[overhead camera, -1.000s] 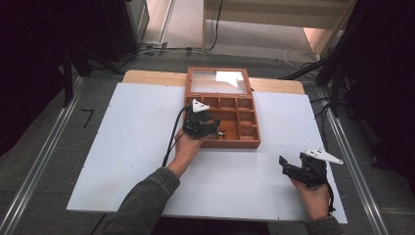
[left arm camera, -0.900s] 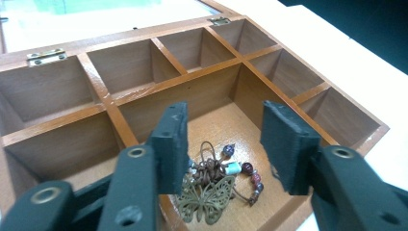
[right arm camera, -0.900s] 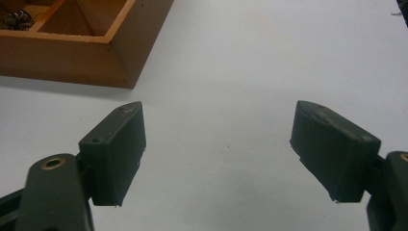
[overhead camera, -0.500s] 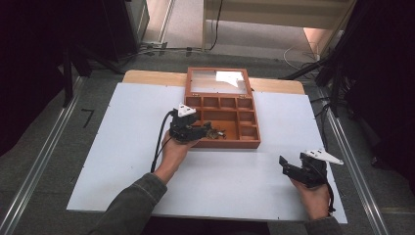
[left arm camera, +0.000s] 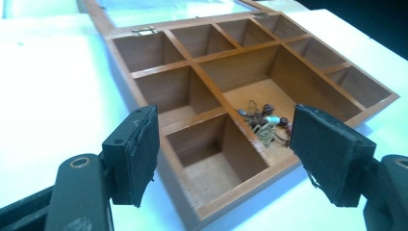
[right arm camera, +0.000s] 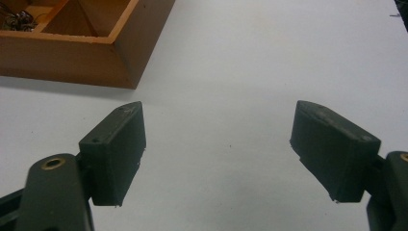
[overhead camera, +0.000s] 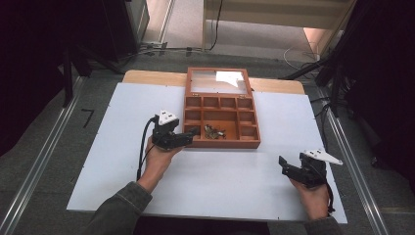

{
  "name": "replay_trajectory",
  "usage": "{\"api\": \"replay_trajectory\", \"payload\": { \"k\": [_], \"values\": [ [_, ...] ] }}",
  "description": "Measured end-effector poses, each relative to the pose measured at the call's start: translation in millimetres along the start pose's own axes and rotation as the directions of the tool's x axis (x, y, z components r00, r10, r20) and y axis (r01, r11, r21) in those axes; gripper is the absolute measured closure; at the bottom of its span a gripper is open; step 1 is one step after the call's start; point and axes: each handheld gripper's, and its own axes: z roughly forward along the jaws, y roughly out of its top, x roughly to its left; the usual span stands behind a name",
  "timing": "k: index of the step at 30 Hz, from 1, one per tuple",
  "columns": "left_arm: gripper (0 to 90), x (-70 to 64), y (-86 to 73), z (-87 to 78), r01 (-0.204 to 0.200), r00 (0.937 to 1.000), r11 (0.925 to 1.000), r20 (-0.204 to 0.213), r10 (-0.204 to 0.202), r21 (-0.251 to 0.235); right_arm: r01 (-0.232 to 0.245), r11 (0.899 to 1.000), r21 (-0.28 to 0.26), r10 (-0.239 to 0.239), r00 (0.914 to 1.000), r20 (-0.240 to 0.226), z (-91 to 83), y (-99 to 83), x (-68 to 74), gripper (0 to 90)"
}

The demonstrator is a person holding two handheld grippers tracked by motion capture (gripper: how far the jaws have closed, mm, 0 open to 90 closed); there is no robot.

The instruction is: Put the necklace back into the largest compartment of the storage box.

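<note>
Two tools stood with jaws apart and empty, left tool [overhead camera: 188, 136] at the lidded wooden box's [overhead camera: 221, 143] near-left corner, right tool [overhead camera: 288, 169] well apart over bare table [overhead camera: 98, 147]; tangled jewellery [left arm camera: 263, 122] lay in the large centre compartment, presumably still unsorted.

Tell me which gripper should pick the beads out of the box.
Left. The left gripper is open at the box's front-left corner, with the beads in the big middle compartment just ahead of its jaws. The right gripper is open too, but sits apart over bare table.
</note>
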Motion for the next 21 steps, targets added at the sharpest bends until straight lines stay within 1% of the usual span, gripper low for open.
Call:
{"api": "replay_trajectory", "payload": {
  "k": [4,6,8,10,15,18,21],
  "values": [
    [24.5,7.3,-6.6,-8.0,0.013,0.9999,0.9999,-0.006,-0.013,-0.002,-0.001,1.0,0.0,0.001,1.0,0.001,-0.2,-0.1,-0.3,18.0],
    [24.6,11.6,-10.7,-12.4,0.026,0.9996,0.9997,0.01,-0.026,0.001,-0.001,1.0,0.0,0.001,1.0,0.001,-0.1,-0.2,-0.3,18.0],
    [24.5,15.9,-15.1,-17.6,0.036,0.9993,0.9994,0.007,-0.036,-0.002,-0.003,1.0,0.001,0.003,1.0,0.0,-0.5,-0.1,0.0,18.0],
    [24.1,21.1,-19.3,-22.8,0.044,0.999,0.999,-0.001,-0.044,-0.004,-0.001,1.0,-0.001,0.001,1.0,0.002,-0.5,-0.1,0.3,18.0],
    [21.1,33.4,-30.2,-34.7,0.06,0.9973,0.9982,-0.044,-0.06,-0.002,0.003,1.0,0.0,-0.003,1.0,-0.001,-0.1,-0.4,0.8,17.9],
    [19.5,39.6,-35.3,-39.3,0.073,0.9958,0.9973,-0.054,-0.073,0.002,0.004,1.0,0.0,-0.004,1.0,-0.001,-0.1,-0.5,1.0,17.9],
    [18.7,45.7,-41.5,-44.4,0.098,0.9925,0.9951,-0.072,-0.098,-0.006,0.002,1.0,0.002,-0.002,1.0,-0.001,0.4,-0.7,1.4,17.9]
  ]
}}
